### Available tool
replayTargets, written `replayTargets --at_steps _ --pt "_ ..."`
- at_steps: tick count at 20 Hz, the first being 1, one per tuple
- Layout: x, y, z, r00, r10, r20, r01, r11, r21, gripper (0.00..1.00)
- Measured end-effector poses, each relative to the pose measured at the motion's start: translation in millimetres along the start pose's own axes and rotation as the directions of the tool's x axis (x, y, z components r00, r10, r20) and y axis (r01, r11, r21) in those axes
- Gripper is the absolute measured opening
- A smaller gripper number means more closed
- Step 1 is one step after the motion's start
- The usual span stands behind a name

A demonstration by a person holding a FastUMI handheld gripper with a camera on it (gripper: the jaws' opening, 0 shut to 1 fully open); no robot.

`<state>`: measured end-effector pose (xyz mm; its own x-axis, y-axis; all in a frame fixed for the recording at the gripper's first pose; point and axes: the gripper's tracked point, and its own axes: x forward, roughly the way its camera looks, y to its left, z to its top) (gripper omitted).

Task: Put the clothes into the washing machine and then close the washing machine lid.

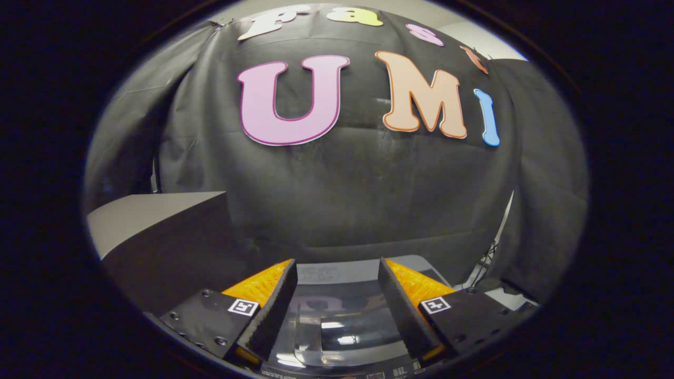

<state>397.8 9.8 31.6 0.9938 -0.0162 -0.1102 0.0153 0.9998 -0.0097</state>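
Two black-padded fingers of the gripper (337, 302) stand spread apart, holding nothing. Directly below and between them lies the washing machine's glossy transparent lid (337, 337), apparently down, its grey top panel (337, 273) just beyond. No clothes visible. Gripper is level, facing the far wall.

Black cloth wall (337, 195) hangs across the far side of the booth, creased and draped. A pale grey surface (142, 213) lies at the far left, and thin cables (487, 263) hang at the right.
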Motion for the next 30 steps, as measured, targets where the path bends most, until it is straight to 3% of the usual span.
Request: replayTargets --at_steps 14,24,30 --pt "-117.3 32.1 -84.1 0.998 0.055 -0.027 -0.055 0.998 -0.028 0.96" --pt "-233.8 10.0 -71.8 0.983 0.092 0.162 -0.076 0.992 -0.100 0.96" --pt "-267.6 -5.1 -63.1 0.972 0.073 0.222 -0.062 0.997 -0.052 0.95"
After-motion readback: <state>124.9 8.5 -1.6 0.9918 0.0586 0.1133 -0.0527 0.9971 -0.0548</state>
